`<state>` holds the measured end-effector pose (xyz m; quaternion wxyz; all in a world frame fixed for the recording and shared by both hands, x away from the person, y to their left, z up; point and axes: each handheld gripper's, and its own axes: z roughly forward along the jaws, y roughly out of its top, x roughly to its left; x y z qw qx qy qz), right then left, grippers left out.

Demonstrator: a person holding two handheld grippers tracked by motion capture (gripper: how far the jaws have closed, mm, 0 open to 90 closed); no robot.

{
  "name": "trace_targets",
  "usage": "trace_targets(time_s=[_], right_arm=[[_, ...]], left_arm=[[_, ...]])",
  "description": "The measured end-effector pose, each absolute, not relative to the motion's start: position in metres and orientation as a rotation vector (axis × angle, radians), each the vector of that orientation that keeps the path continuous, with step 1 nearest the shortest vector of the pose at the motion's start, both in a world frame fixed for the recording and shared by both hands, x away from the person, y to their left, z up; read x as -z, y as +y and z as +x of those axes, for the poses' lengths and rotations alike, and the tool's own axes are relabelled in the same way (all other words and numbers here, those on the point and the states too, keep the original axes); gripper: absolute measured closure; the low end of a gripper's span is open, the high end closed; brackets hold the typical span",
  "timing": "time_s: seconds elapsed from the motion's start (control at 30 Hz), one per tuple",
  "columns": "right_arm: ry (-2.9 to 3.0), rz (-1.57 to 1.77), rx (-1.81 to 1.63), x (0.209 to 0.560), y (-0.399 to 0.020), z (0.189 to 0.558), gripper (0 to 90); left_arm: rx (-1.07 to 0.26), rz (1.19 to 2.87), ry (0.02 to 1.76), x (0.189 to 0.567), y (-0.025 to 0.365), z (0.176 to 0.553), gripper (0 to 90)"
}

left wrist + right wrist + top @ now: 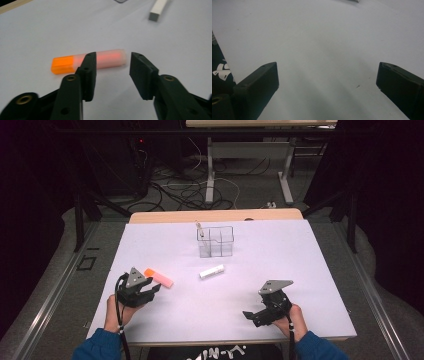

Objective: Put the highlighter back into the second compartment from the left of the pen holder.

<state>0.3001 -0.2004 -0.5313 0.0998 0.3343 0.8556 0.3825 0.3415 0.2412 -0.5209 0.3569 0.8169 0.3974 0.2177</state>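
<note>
Closing now, your parted left gripper risks rolling the orange translucent plastic highlighter just beyond it, uncentred. Your right gripper gapes wide, well apart from that highlighter.

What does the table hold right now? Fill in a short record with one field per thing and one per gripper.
surface: white table
organiser: clear, with compartments, far centre, one pen-like item standing in it
marker: orange cap, lying flat at near left
white stick: lying flat at mid table
left gripper: open, fingers just short of the marker, not touching it
right gripper: open, nothing between its fingers
</note>
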Motion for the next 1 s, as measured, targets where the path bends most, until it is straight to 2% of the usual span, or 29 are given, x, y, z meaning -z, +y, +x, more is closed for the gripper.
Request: trace_targets(time_s=[0.03, 0.07, 0.1, 0.13, 0.37, 0.57, 1.0], right_arm=[[2.528, 0.98, -1.13, 0.531, -0.201, 0.301, 3.9], [2.523, 0.978, -1.134, 0.531, -0.2, 0.301, 4.0], [2.523, 0.978, -1.134, 0.531, -0.2, 0.301, 4.0], [2.521, 0.979, -1.133, 0.531, -0.2, 0.301, 4.0], [2.54, 0.977, -1.122, 0.53, -0.201, 0.302, 4.2], [2.521, 0.977, -1.137, 0.531, -0.2, 0.302, 4.3], [2.526, 0.978, -1.133, 0.531, -0.201, 0.302, 4.4]], left_arm=[[-0.564, 2.107, 1.038, 0.522, 0.245, 0.347, 73.5], [-0.566, 2.103, 1.053, 0.523, 0.249, 0.352, 85.4], [-0.579, 2.094, 1.067, 0.524, 0.253, 0.356, 85.4], [-0.587, 2.082, 1.085, 0.525, 0.257, 0.361, 90.0], [-0.61, 2.059, 1.182, 0.531, 0.278, 0.395, 90.0], [-0.581, 2.057, 1.234, 0.542, 0.282, 0.415, 90.0], [-0.547, 2.13, 1.235, 0.554, 0.277, 0.426, 90.0]])
